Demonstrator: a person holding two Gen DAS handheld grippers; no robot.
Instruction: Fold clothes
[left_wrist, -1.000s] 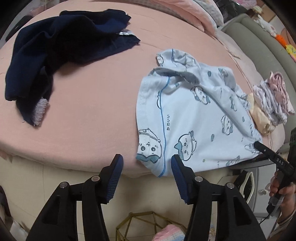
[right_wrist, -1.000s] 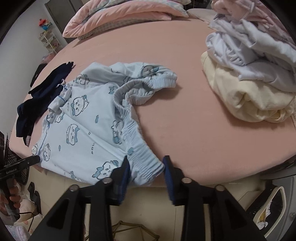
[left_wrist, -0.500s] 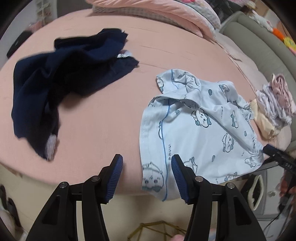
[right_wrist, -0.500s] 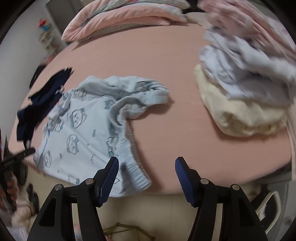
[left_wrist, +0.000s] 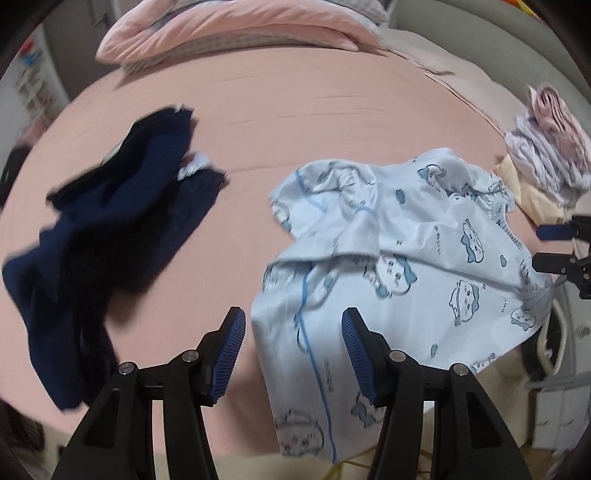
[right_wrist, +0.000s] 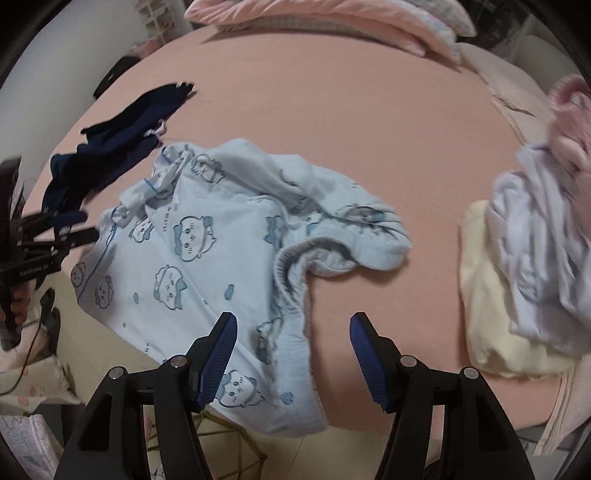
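Pink bedsheet (left_wrist: 295, 122) fills both views, with a folded pink quilt (left_wrist: 236, 29) along the upper edge. Light blue pyjama trousers printed with cartoon animals (left_wrist: 399, 266) lie rumpled across the lower right of the left wrist view, one leg hanging over the bed's near edge. In the right wrist view they fill the lower centre, their elastic waistband (right_wrist: 295, 266) curling open. A crumpled navy blue garment (left_wrist: 122, 229) sits in the left of the left wrist view, apart from the trousers. A heap of cream, lilac and pink clothes (right_wrist: 524, 266) rests at the right edge. The left gripper (left_wrist: 293, 347) hovers with fingers apart over the trousers' hanging leg, clamping nothing. The right gripper (right_wrist: 293, 349) likewise stands spread, above the waistband, nothing pressed between its blue ribbed pads (right_wrist: 218, 354).
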